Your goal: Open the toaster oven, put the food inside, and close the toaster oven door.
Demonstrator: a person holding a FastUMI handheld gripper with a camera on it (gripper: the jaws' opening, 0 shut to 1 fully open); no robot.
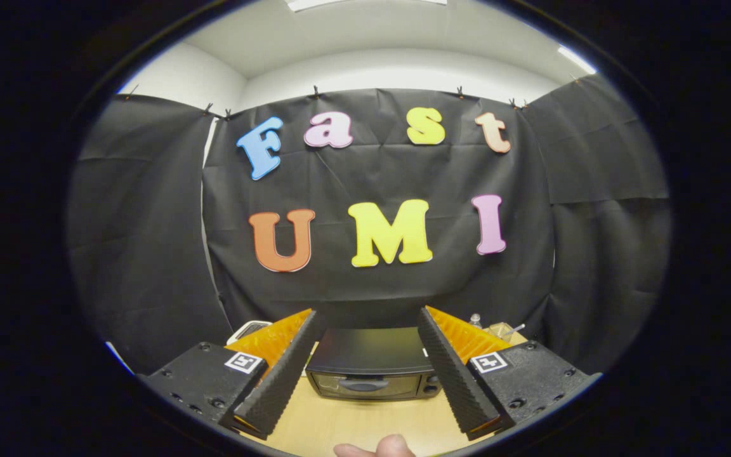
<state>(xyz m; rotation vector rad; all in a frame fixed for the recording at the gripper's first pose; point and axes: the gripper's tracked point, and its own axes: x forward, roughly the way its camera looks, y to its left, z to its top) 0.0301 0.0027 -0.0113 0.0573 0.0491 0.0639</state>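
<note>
Gripper (365,352) held above the near part of a light wooden desk (365,425), fingers (280,374) spread wide apart and pinching nothing. Ridged inner faces of both fingers turned toward each other, with open space between.

Toaster oven (372,365) seen between the fingers and a little beyond their tips, standing on the desk close to the black cloth booth wall (150,254). Dark flat top, front face turned toward the gripper. Door (365,384) shut, with a curved handle (363,384) across its glass front. Small round knobs (431,386) on the right part of the front, partly hidden behind the right finger. No contact between fingers and toaster oven; clearly apart.

Square black-and-white marker (243,362) on the left finger's body, a matching one on the right.

Beyond the left finger, to the left of the toaster oven, part of a white object with a dark panel (248,330), mostly hidden; cannot tell what. Beyond the right finger, on the far right of the desk, a small clear bottle (475,320) and a clear container with something thin sticking out (504,330), too small to tell more. Cannot tell whether any of these is the food.

At the nearest point of the desk, below the gap between the fingers, a fingertip of a person's hand (378,447).

Above the cloth, white wall and ceiling with bright lights.
</note>
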